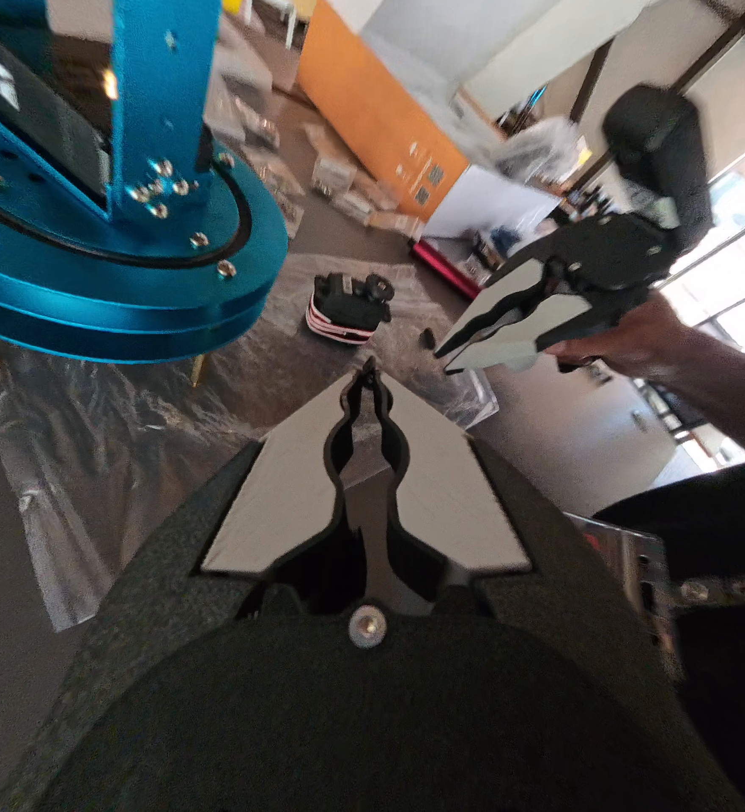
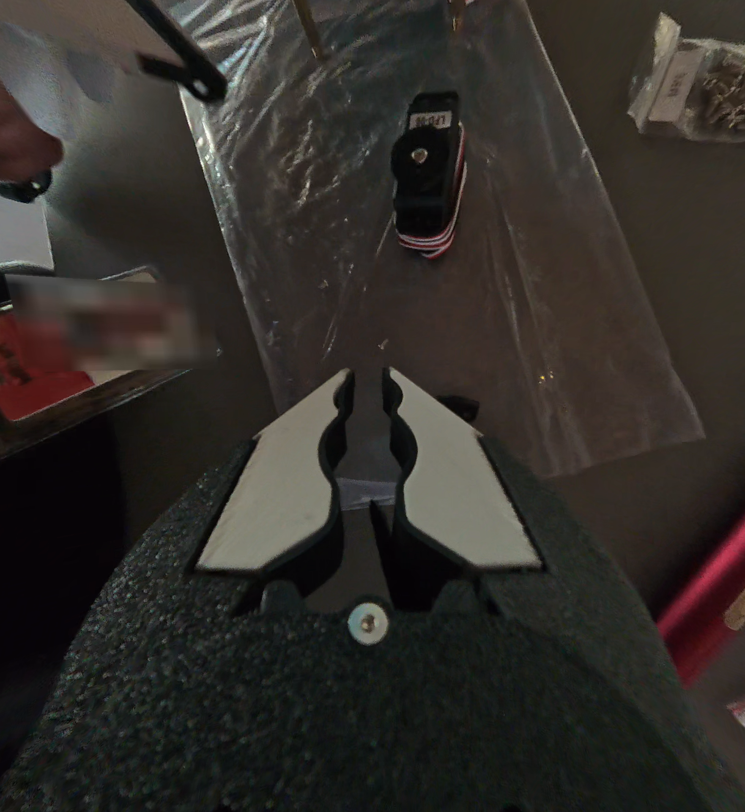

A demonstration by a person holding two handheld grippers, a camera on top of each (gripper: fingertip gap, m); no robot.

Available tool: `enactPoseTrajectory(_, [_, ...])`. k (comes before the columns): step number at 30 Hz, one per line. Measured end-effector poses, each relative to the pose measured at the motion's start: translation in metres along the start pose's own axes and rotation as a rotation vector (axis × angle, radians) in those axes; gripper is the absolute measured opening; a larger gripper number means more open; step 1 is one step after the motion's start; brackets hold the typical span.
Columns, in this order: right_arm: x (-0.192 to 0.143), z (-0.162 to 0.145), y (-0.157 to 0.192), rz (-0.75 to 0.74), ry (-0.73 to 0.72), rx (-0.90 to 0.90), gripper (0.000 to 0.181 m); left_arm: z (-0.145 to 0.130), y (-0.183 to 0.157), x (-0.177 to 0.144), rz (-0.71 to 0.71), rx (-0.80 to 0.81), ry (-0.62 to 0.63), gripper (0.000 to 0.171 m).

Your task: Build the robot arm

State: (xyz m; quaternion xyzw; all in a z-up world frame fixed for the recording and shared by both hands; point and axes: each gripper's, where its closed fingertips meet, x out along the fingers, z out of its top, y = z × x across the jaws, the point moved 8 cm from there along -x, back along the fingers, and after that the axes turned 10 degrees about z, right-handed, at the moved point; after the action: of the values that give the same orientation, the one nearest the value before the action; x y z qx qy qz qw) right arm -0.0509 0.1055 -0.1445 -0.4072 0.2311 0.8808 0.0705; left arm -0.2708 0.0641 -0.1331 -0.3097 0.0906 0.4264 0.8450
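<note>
My left gripper (image 1: 368, 375) is shut, and a small black part (image 1: 369, 368) is pinched at its tips, above a clear plastic bag (image 1: 239, 386). It also shows at the top left of the right wrist view (image 2: 186, 66), with the part (image 2: 201, 88) sticking out. My right gripper (image 2: 370, 373) is slightly open and empty over the same bag (image 2: 537, 307); in the left wrist view (image 1: 446, 361) a hand holds it. A black servo (image 1: 348, 307) wound with red-and-white wire lies on the bag ahead of both grippers, and shows in the right wrist view too (image 2: 428, 175). A small black piece (image 2: 461, 402) lies beside the right fingers.
A blue metal turntable base (image 1: 120, 263) on brass standoffs (image 1: 197, 371) stands at the left. Bags of screws (image 2: 713, 88) lie at the far right, a red metal bar (image 2: 722, 593) at the right, and a clear block (image 1: 471, 404). A person in black (image 1: 660, 145) is in the background. Left tips to right tips: about 12 cm.
</note>
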Motion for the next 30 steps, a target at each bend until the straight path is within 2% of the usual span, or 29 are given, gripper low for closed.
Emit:
enactPoseTrajectory(4, [0.004,0.004,0.004,-0.034,-0.048,0.009,0.013,-0.006,-0.003,0.024,0.058,0.069,0.153,0.004])
enactPoseTrajectory(7, [-0.016,-0.004,-0.006,-0.139,-0.074,0.025,0.012,-0.006,-0.011,0.037,0.056,0.141,0.182,0.004])
enactPoseTrajectory(9, [-0.047,-0.022,-0.018,-0.218,-0.144,0.1,0.012,-0.009,-0.012,0.042,0.076,0.162,0.223,0.004])
enactPoseTrajectory(12, [-0.087,-0.063,-0.036,-0.306,-0.216,0.236,0.024,-0.015,-0.011,0.04,0.079,0.165,0.238,0.004])
enactPoseTrajectory(15, [-0.097,-0.091,-0.046,-0.385,-0.212,0.305,0.031,-0.02,-0.009,0.037,0.103,0.175,0.26,0.004])
enactPoseTrajectory(17, [-0.095,-0.094,-0.049,-0.414,-0.203,0.324,0.034,-0.022,-0.009,0.037,0.114,0.199,0.287,0.005])
enactPoseTrajectory(19, [-0.091,-0.088,-0.057,-0.421,-0.162,0.338,0.033,-0.024,-0.008,0.036,0.143,0.226,0.307,0.006])
enactPoseTrajectory(22, [-0.083,-0.069,-0.076,-0.326,-0.047,0.4,0.034,-0.024,-0.008,0.036,0.157,0.226,0.326,0.009])
enactPoseTrajectory(25, [-0.08,-0.055,-0.09,-0.307,0.108,0.411,0.024,-0.024,-0.01,0.031,0.169,0.217,0.329,0.024])
enactPoseTrajectory(27, [-0.081,-0.05,-0.093,-0.292,0.202,0.436,0.022,-0.022,-0.01,0.023,0.229,0.226,0.329,0.034])
enactPoseTrajectory(30, [-0.082,-0.05,-0.091,-0.291,0.269,0.422,0.021,-0.003,-0.024,0.003,0.325,0.249,0.233,0.039])
